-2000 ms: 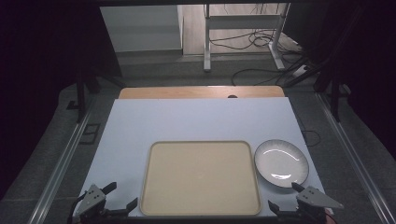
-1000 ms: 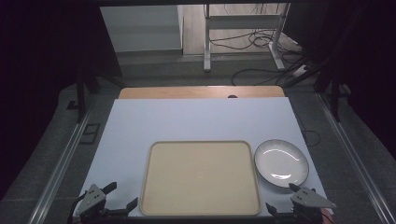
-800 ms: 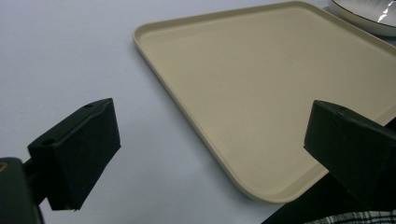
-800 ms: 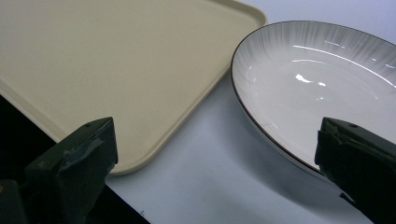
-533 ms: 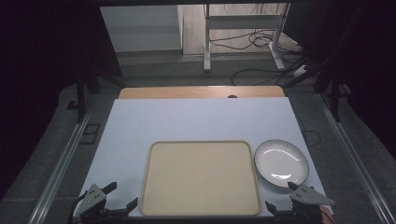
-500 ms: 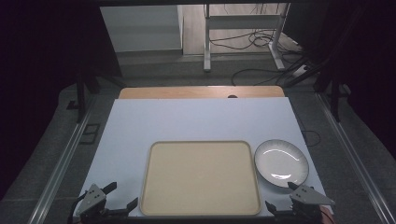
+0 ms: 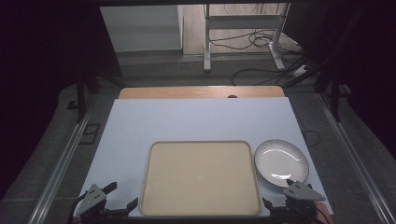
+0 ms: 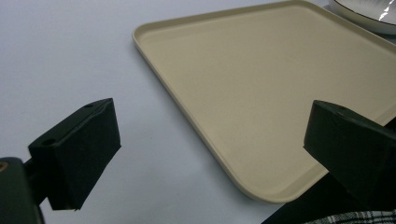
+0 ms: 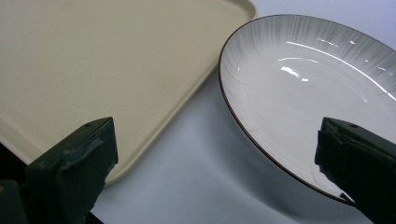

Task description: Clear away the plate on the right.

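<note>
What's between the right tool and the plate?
Nothing visible. The right tool is open with bare table ahead of it, up to the plate; the tray lies off to the side.

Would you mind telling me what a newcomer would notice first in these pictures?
A large beige tray lies at the near middle of the white table, with a white plate just to its right, close but apart. At the near edge, the left gripper and right gripper flank the tray, jaws open, holding nothing.
</note>
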A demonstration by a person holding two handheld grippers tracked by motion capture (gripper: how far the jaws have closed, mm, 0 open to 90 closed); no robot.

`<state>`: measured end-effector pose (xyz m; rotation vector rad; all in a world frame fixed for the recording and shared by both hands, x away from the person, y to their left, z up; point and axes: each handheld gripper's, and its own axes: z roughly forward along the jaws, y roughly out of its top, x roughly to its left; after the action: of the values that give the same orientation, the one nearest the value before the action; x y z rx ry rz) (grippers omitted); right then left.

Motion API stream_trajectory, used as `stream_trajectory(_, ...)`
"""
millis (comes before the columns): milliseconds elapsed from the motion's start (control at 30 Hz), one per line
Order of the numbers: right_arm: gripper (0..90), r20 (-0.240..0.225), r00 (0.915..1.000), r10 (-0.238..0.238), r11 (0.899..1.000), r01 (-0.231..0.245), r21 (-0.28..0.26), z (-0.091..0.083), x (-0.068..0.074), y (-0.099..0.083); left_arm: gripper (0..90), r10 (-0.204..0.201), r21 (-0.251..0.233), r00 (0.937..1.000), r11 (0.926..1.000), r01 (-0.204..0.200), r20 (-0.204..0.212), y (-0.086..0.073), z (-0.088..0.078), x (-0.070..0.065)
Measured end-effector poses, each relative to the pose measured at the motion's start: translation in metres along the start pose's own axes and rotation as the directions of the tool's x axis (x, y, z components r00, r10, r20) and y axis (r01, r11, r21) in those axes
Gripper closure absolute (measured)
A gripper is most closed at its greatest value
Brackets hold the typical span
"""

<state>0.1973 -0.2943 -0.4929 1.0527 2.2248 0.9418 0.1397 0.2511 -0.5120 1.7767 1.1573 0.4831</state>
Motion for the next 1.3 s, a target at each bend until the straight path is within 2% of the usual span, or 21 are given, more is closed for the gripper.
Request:
stream_trajectory(67, 0.0, 0.031, 0.9995, 0.007, 1.000, -0.008, 0.008, 0.003, -0.001, 0.001, 3.5, 0.004, 0.001, 1.0000, 1.0000, -0.004, 0.001, 0.000, 0.000, 0.000)
stream_trajectory(200, 0.2, 0.054, 0.9985, 0.000, 1.000, -0.001, 0.029, 0.005, -0.003, 0.004, 3.5, 0.003, 0.001, 1.0000, 1.0000, -0.003, 0.001, 0.000, 0.000, 0.000)
stream_trajectory(367, 6.0, 0.078, 0.9969, -0.016, 0.998, 0.011, 0.069, 0.007, -0.002, 0.006, 3.5, 0.004, 0.001, 1.0000, 1.0000, -0.004, 0.001, 0.000, 0.000, 0.000)
stream_trajectory(400, 8.0, 0.094, 0.9949, -0.037, 0.996, 0.030, 0.079, 0.007, -0.002, 0.008, 3.5, 0.001, 0.001, 1.0000, 1.0000, -0.001, 0.000, 0.000, 0.000, 0.000)
stream_trajectory(500, 10.4, 0.111, 0.9923, -0.056, 0.995, 0.047, 0.083, 0.006, -0.002, 0.009, 3.5, 0.003, 0.001, 1.0000, 1.0000, -0.003, 0.001, 0.000, 0.000, 0.000)
stream_trajectory(533, 11.7, 0.133, 0.9877, -0.082, 0.993, 0.069, 0.098, 0.007, -0.001, 0.010, 3.5, 0.004, 0.001, 1.0000, 1.0000, -0.004, 0.001, 0.000, 0.000, 0.000)
stream_trajectory(667, 12.3, 0.147, 0.9812, -0.126, 0.986, 0.107, 0.128, 0.010, 0.001, 0.011, 3.5, 0.004, 0.002, 1.0000, 1.0000, -0.004, 0.001, 0.000, 0.000, 0.000)
stream_trajectory(800, 14.0, 0.156, 0.9759, -0.153, 0.982, 0.133, 0.134, 0.012, 0.003, 0.012, 3.5, 0.004, 0.002, 1.0000, 1.0000, -0.004, 0.001, 0.000, 0.000, 0.000)
stream_trajectory(833, 15.8, 0.173, 0.9677, -0.183, 0.977, 0.159, 0.141, 0.013, 0.004, 0.013, 3.5, 0.004, 0.002, 1.0000, 1.0000, -0.004, 0.001, 0.000, 0.000, 0.000)
stream_trajectory(867, 16.8, 0.181, 0.9635, -0.197, 0.974, 0.171, 0.148, 0.014, 0.005, 0.014, 3.5, 0.004, 0.002, 1.0000, 1.0000, -0.004, 0.001, 0.000, 0.000, 0.000)
stream_trajectory(900, 16.8, 0.181, 0.9635, -0.197, 0.974, 0.171, 0.148, 0.014, 0.005, 0.014, 3.5, 0.004, 0.002, 1.0000, 1.0000, -0.004, 0.001, 0.000, 0.000, 0.000)
stream_trajectory(933, 18.5, 0.198, 0.9525, -0.232, 0.966, 0.201, 0.163, 0.015, 0.007, 0.014, 3.5, 0.004, 0.002, 1.0000, 1.0000, -0.004, 0.001, 0.000, 0.000, 0.000)
stream_trajectory(967, 18.5, 0.198, 0.9525, -0.232, 0.966, 0.201, 0.163, 0.015, 0.007, 0.014, 3.5, 0.004, 0.002, 1.0000, 1.0000, -0.004, 0.001, 0.000, 0.000, 0.000)
stream_trajectory(1000, 20.6, 0.205, 0.9436, -0.260, 0.958, 0.225, 0.178, 0.018, 0.008, 0.015, 3.5, 0.004, 0.002, 1.0000, 1.0000, -0.004, 0.001, 0.000, 0.000, 0.000)
stream_trajectory(1067, 23.4, 0.217, 0.9325, -0.289, 0.949, 0.249, 0.193, 0.019, 0.008, 0.015, 3.6, 0.004, 0.002, 1.0000, 1.0000, -0.004, 0.001, 0.000, 0.000, 0.000)
stream_trajectory(1100, 23.4, 0.217, 0.9325, -0.289, 0.949, 0.249, 0.193, 0.019, 0.008, 0.015, 3.5, 0.004, 0.002, 1.0000, 1.0000, -0.004, 0.001, 0.000, 0.000, 0.000)
stream_trajectory(1133, 26.0, 0.223, 0.9244, -0.309, 0.942, 0.267, 0.202, 0.021, 0.009, 0.015, 3.5, 0.004, 0.002, 1.0000, 1.0000, -0.004, 0.001, 0.000, 0.000, 0.000)
stream_trajectory(1167, 26.0, 0.223, 0.9244, -0.309, 0.942, 0.267, 0.202, 0.021, 0.009, 0.015, 3.5, 0.004, 0.002, 1.0000, 1.0000, -0.004, 0.001, 0.000, 0.000, 0.000)
stream_trajectory(1200, 28.4, 0.228, 0.9141, -0.335, 0.933, 0.288, 0.216, 0.022, 0.010, 0.015, 3.5, 0.004, 0.002, 1.0000, 1.0000, -0.004, 0.001, 0.000, 0.000, 0.000)
stream_trajectory(1300, 31.8, 0.233, 0.8996, -0.369, 0.919, 0.317, 0.233, 0.025, 0.011, 0.015, 3.5, 0.005, 0.002, 1.0000, 1.0000, -0.005, 0.001, 0.000, 0.000, 0.000)
